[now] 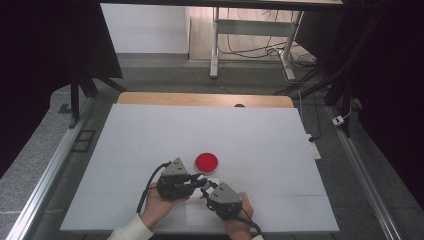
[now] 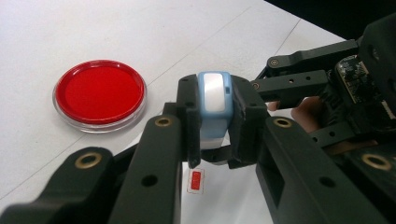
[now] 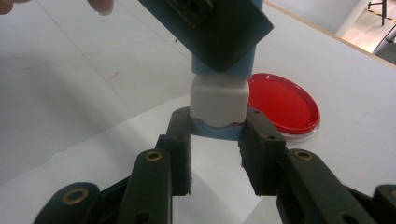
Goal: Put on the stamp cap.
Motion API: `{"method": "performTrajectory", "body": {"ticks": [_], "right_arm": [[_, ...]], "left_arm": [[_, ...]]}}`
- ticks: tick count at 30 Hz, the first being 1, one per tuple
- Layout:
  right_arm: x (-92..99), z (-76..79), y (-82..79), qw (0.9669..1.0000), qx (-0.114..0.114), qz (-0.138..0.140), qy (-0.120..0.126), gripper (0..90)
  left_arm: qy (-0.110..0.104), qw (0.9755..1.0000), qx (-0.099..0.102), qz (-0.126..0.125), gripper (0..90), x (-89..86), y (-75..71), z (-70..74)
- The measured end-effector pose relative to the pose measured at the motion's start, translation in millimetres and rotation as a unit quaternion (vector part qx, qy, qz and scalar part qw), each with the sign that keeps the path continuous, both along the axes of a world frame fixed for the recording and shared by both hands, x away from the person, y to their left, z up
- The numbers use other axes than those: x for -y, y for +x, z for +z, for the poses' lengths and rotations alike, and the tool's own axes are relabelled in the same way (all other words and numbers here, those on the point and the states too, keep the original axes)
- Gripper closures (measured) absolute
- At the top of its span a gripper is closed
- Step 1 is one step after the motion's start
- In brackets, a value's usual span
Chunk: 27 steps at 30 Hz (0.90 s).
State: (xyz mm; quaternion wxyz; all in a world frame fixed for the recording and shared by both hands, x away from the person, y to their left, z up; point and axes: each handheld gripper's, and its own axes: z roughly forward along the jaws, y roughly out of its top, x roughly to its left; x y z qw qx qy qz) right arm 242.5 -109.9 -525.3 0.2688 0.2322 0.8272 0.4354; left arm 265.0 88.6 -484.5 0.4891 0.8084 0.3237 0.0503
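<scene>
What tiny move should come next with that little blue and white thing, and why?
Probably a gentle pull apart. Both grippers, left and right, clamp opposite ends of the stamp above the table, so its cap looks ready to come off. The red dish sits untouched.

Evenly and brightly lit across the white worktop in the high view, from overhead; dark, almost black, to both sides of it and underexposed there. Soft and slightly grainy overall. Faint, diffuse shadows just beside the red dish. In the left gripper view, pale glare along the rim of the dish; sharp there, blurred on the nearest black claw links. In the right gripper view, close parts above the dish out of focus, far corner washed out.
</scene>
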Motion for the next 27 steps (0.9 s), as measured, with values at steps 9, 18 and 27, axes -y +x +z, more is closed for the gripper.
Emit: {"method": "performTrajectory", "body": {"ticks": [9,18,27], "right_arm": [[0.4,0.0,-0.2,1.0000,0.001,0.000,-0.002,64.7],[0.1,1.8,-2.3,1.0000,0.005,0.001,-0.001,64.7],[2.3,1.3,-0.2,0.9998,-0.017,0.000,0.006,64.7]], "left_arm": [[-0.009,0.9999,-0.010,-0.002,76.0,-0.5,1.9,-4.0],[-0.011,0.9999,-0.010,-0.002,76.1,0.3,0.7,-4.8],[-0.009,0.9999,-0.011,0.002,76.1,3.0,-0.4,-7.8]]}}
